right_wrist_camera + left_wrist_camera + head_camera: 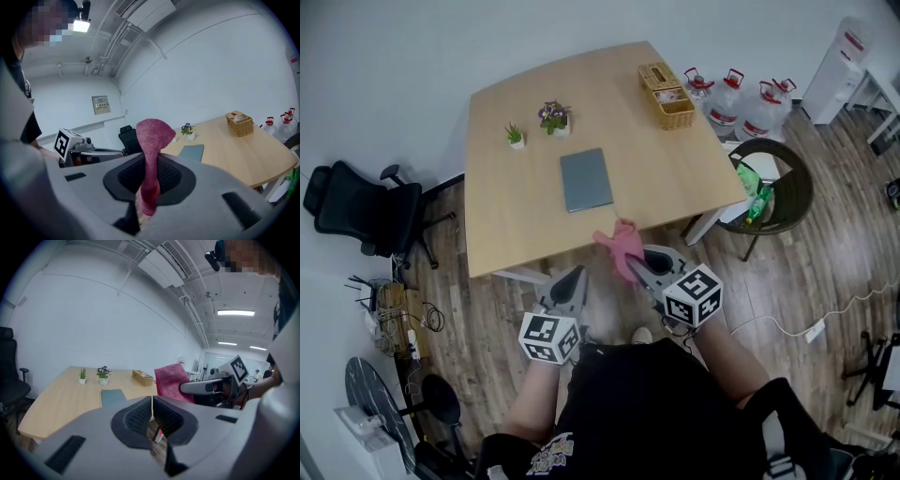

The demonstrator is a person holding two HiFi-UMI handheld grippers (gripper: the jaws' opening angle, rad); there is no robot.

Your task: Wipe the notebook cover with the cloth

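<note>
The right tool (634, 262) grips a pink fuzzy cloth (622, 242) at the near edge of the light wooden tabletop (502, 216). The left tool (577, 277) is closed and empty. The flat grey notebook (586, 180) lies mid-tabletop, apart from the cloth.

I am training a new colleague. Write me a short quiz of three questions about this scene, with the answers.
1. Which gripper holds the pink cloth?
2. True or false: the cloth touches the grey notebook.
3. How many small potted plants stand on the table? A one, B two, C three.
Key: 1 the right gripper; 2 false, they are apart; 3 B.
</note>
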